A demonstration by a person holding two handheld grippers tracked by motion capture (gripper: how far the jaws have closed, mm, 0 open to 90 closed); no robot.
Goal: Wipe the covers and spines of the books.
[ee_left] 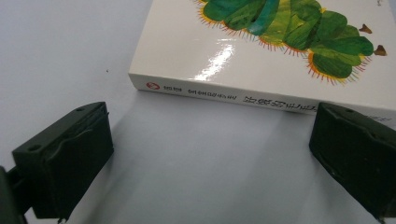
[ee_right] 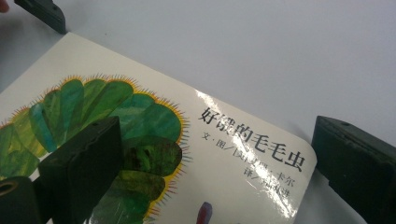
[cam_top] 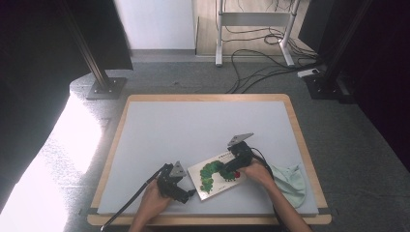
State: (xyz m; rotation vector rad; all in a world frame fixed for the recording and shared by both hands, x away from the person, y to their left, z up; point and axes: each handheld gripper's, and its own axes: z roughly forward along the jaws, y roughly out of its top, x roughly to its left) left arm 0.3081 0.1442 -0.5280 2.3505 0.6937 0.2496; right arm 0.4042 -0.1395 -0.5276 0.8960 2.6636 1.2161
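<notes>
A white picture book (cam_top: 212,176) with a green caterpillar on its cover lies flat near the front of the grey mat. My left gripper (cam_top: 189,193) sits low on the mat at the book's left edge. In the left gripper view its jaws stand wide open (ee_left: 210,156), facing the book's spine (ee_left: 243,95) a short way off, with nothing between them. My right gripper (cam_top: 231,169) hovers over the book's right part. It is open (ee_right: 215,158): one jaw is above the cover (ee_right: 140,112), the other past the rounded corner.
A pale green cloth (cam_top: 291,181) lies on the mat at the front right, just beside my right hand. The grey mat (cam_top: 203,125) covers a wooden table. Beyond the table there are cables (cam_top: 261,67) and stand feet on the floor.
</notes>
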